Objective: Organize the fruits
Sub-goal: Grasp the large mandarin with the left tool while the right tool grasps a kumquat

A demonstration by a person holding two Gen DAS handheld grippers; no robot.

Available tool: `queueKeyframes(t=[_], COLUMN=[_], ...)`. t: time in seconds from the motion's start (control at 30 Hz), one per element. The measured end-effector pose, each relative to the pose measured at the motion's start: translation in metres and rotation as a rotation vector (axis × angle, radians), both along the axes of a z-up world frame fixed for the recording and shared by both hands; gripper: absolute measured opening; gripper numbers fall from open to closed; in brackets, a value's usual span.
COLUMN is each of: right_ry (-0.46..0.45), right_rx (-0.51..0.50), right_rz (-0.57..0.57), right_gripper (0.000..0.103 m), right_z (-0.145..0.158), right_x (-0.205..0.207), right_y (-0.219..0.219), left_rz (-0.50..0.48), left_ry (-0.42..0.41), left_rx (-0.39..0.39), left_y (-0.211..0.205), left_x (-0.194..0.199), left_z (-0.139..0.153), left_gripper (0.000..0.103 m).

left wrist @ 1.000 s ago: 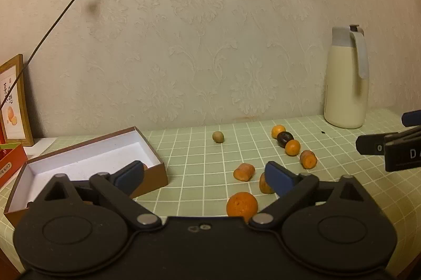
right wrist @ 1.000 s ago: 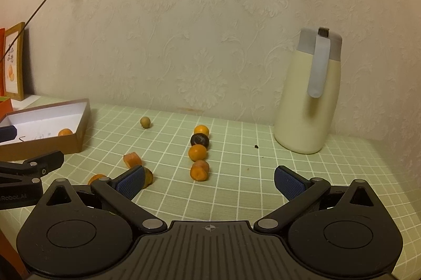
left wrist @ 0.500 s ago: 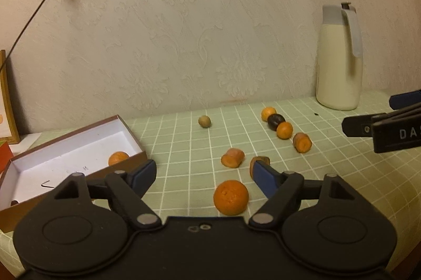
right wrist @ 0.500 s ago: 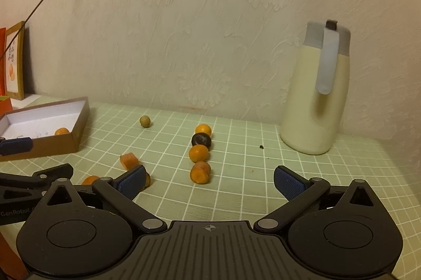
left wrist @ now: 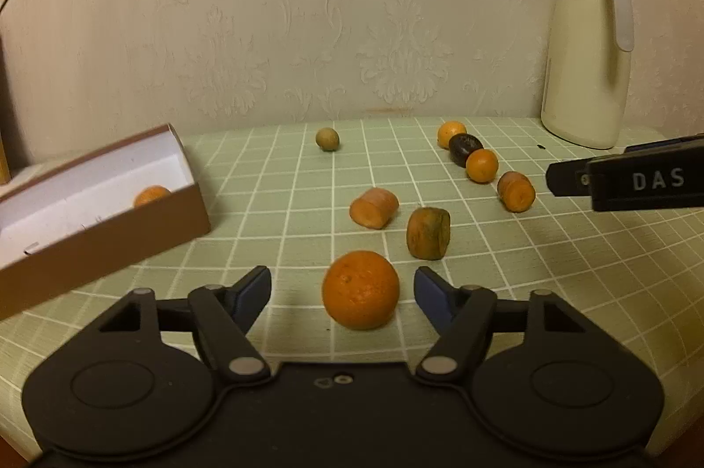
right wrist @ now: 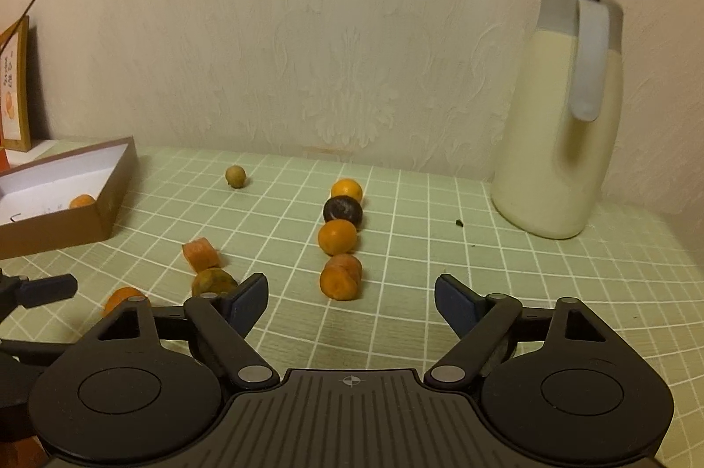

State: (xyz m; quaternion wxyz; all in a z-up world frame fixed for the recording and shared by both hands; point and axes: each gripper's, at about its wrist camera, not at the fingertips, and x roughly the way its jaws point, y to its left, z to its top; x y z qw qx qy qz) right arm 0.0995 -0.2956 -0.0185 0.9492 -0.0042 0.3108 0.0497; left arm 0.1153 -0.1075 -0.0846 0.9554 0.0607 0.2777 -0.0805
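In the left wrist view, my left gripper (left wrist: 342, 287) is open, with a large orange (left wrist: 361, 289) sitting on the cloth between its fingertips, untouched. Beyond lie an orange chunk (left wrist: 374, 207), a brownish chunk (left wrist: 428, 233), another chunk (left wrist: 515, 191), two small oranges (left wrist: 482, 165) and a dark fruit (left wrist: 464, 149). A brown box (left wrist: 101, 221) at left holds one orange (left wrist: 151, 195). My right gripper (right wrist: 351, 296) is open and empty, just short of an orange chunk (right wrist: 339, 278); a row of fruit (right wrist: 338, 237) runs beyond it.
A cream thermos jug (left wrist: 587, 54) stands at the back right against the wall. A small greenish round fruit (left wrist: 328, 139) lies near the wall. A picture frame (right wrist: 13, 85) leans at far left. The right gripper's finger (left wrist: 625, 177) reaches in at right.
My left gripper moved forward and down, bringing the large orange between its open fingertips. My right gripper moved forward toward the row of fruit. Both stayed open.
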Motion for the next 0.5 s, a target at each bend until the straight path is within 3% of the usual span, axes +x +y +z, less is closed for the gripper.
queueKeyframes(t=[0.27, 0.33, 0.5], right_ry=[0.049, 0.062, 0.086], right_rx=[-0.01, -0.006, -0.001], right_rz=[0.011, 0.01, 0.012], right_gripper=[0.078, 0.076, 0.071], right_z=[-0.017, -0.022, -0.031], right_x=[0.025, 0.031, 0.045], right_y=[0.002, 0.002, 0.005], left_rz=[0.024, 0.029, 0.042], left_ry=[0.012, 0.023, 0.041], left_rx=[-0.029, -0.035, -0.06], left_y=[-0.005, -0.005, -0.003], left_x=[0.009, 0.012, 0.018], left_z=[-0.009, -0.011, -0.016], left_gripper=[0.059, 0.05, 0.041])
